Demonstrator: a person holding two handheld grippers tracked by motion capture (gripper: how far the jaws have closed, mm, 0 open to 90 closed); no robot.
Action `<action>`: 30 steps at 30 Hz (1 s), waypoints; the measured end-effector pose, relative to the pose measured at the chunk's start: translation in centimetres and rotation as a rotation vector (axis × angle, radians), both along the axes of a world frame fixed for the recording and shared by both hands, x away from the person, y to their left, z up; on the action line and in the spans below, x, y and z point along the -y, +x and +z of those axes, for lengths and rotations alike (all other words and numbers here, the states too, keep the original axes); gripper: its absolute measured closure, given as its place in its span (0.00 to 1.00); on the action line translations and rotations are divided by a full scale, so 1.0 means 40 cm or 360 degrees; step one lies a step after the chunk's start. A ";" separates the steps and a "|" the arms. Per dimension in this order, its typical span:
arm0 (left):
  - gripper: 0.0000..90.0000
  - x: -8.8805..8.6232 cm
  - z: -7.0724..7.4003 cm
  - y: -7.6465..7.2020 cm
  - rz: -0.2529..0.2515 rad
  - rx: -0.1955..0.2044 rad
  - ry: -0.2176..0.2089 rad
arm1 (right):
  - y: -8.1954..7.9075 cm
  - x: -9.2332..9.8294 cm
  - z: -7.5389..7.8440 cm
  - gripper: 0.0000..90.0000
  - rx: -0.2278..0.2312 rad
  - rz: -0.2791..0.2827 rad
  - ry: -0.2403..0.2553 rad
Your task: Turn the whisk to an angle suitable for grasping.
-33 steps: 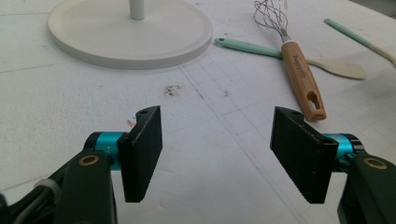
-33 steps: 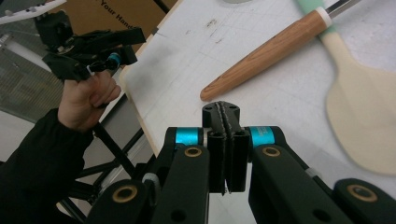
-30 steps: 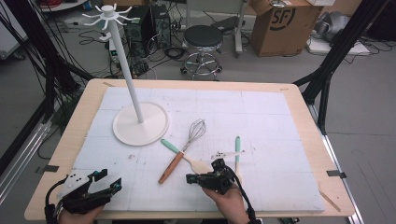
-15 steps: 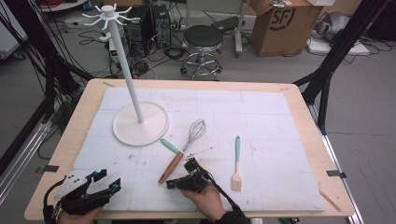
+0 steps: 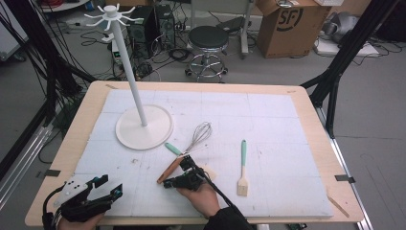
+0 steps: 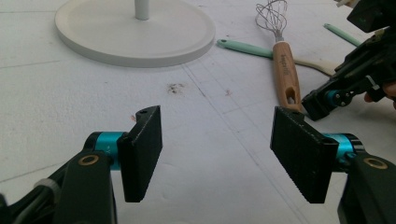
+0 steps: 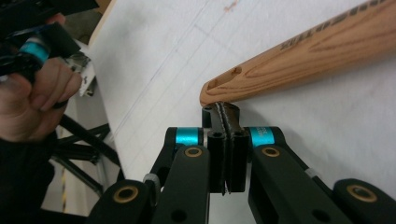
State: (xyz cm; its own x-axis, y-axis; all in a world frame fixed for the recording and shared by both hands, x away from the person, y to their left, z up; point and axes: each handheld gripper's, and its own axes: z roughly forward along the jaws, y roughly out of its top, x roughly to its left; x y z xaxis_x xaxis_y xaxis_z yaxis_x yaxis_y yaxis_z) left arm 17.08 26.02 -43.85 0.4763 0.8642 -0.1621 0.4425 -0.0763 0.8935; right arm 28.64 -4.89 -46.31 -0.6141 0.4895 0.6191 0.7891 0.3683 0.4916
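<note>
The right gripper (image 5: 182, 168), fingers pressed together and gripping nothing, is nudging the whisk (image 5: 184, 152) handle's end; it risks skidding toward the stand (image 5: 143, 127).

Your whisk (image 5: 191, 146): varnished grained wood handle, bright wire loops. Your left tool's pads (image 6: 299, 158): matt black, ribbed. Surface (image 5: 268, 120): matt white, scuffed.
</note>
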 end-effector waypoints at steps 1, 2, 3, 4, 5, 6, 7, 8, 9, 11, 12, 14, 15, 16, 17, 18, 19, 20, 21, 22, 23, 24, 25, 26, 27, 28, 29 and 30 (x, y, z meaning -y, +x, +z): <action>0.38 0.000 0.000 0.001 -0.0004 -0.0002 0.0001 | 0.005 -0.008 0.000 0.99 0.0005 0.0002 -0.0002; 0.38 0.000 0.000 0.001 -0.0004 -0.0002 0.0001 | 0.010 -0.012 0.000 0.99 -0.0002 0.0008 0.0005; 0.38 0.001 -0.002 0.002 -0.0008 -0.0012 0.0003 | 0.020 -0.019 -0.003 0.99 -0.0003 0.0001 0.0012; 0.38 0.002 -0.002 0.002 -0.0007 -0.0015 0.0013 | 0.027 -0.023 -0.005 0.99 -0.0010 -0.0005 0.0024; 0.39 0.003 -0.003 0.002 -0.0006 -0.0017 0.0011 | 0.032 -0.025 -0.007 0.99 -0.0015 -0.0007 0.0035; 0.38 0.004 -0.004 0.001 -0.0006 -0.0021 0.0011 | 0.039 -0.029 -0.008 0.99 -0.0014 -0.0020 0.0043; 0.39 0.004 -0.004 0.000 -0.0002 -0.0018 0.0011 | 0.042 -0.031 -0.007 0.99 -0.0019 -0.0020 0.0036; 0.38 0.004 -0.004 0.000 -0.0002 -0.0018 0.0011 | 0.045 -0.035 -0.006 0.99 0.0001 -0.0023 0.0026; 0.38 0.003 -0.004 -0.001 -0.0006 -0.0015 0.0007 | 0.048 -0.040 -0.003 0.99 0.0009 -0.0027 0.0015; 0.38 0.001 -0.003 -0.002 -0.0008 -0.0014 0.0010 | 0.055 -0.045 -0.003 0.99 0.0026 -0.0033 0.0010; 0.38 0.001 -0.003 -0.002 -0.0003 -0.0020 0.0011 | 0.061 -0.049 -0.004 0.99 0.0031 -0.0045 0.0017; 0.39 0.000 -0.003 -0.002 -0.0003 -0.0021 0.0013 | 0.071 -0.055 -0.004 0.99 0.0039 -0.0066 0.0016; 0.39 0.000 -0.003 -0.002 -0.0003 -0.0021 0.0013 | 0.075 -0.058 -0.003 0.99 0.0043 -0.0072 0.0009; 0.39 0.001 -0.004 -0.003 0.0001 -0.0021 0.0013 | 0.075 -0.058 -0.003 0.99 0.0043 -0.0072 0.0009; 0.39 0.000 -0.004 -0.004 0.0001 -0.0017 0.0009 | 0.083 -0.063 -0.004 0.99 0.0061 -0.0085 0.0011; 0.39 0.000 -0.004 -0.004 0.0001 -0.0017 0.0009 | 0.086 -0.065 -0.003 0.99 0.0058 -0.0091 0.0008; 0.38 -0.001 -0.003 -0.006 0.0006 -0.0014 0.0011 | 0.089 -0.065 -0.002 0.99 0.0062 -0.0102 0.0000; 0.39 -0.001 -0.003 -0.006 0.0006 -0.0014 0.0011 | 0.091 -0.066 -0.002 0.99 0.0081 -0.0110 -0.0006; 0.38 -0.003 -0.002 -0.008 0.0003 -0.0012 0.0012 | 0.094 -0.067 0.000 0.99 0.0096 -0.0124 -0.0012; 0.39 -0.003 -0.002 -0.008 0.0003 -0.0012 0.0012 | 0.097 -0.068 0.000 0.99 0.0102 -0.0130 -0.0015; 0.38 -0.003 -0.002 -0.009 0.0007 -0.0011 0.0011 | 0.100 -0.069 -0.001 0.99 0.0119 -0.0138 -0.0018; 0.38 -0.003 -0.002 -0.009 0.0007 -0.0011 0.0011 | 0.100 -0.069 -0.001 0.99 0.0119 -0.0138 -0.0018; 0.39 -0.003 -0.003 -0.009 0.0009 -0.0011 0.0009 | 0.105 -0.070 0.001 0.99 0.0133 -0.0146 -0.0026; 0.39 -0.004 -0.003 -0.009 0.0009 -0.0011 0.0009 | 0.107 -0.072 0.001 0.99 0.0140 -0.0161 -0.0029; 0.39 -0.005 -0.003 -0.009 0.0004 -0.0011 0.0014 | 0.110 -0.072 0.001 0.99 0.0152 -0.0165 -0.0030; 0.38 -0.005 -0.003 -0.011 0.0013 -0.0016 0.0013 | 0.111 -0.072 0.002 0.99 0.0147 -0.0171 -0.0032; 0.38 -0.005 -0.003 -0.011 0.0013 -0.0016 0.0013 | 0.110 -0.071 0.003 0.99 0.0143 -0.0176 -0.0039; 0.38 -0.009 -0.003 -0.014 0.0017 -0.0014 0.0010 | 0.107 -0.070 0.009 0.99 0.0160 -0.0163 -0.0064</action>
State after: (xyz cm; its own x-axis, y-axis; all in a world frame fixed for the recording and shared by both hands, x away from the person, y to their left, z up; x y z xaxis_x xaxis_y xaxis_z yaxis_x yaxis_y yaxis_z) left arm 16.53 26.37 -43.99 0.4659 0.8701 -0.1609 0.4511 -0.0771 0.8892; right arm 32.93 -2.10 -45.96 -0.6178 0.5758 0.5356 0.7710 0.3093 0.5567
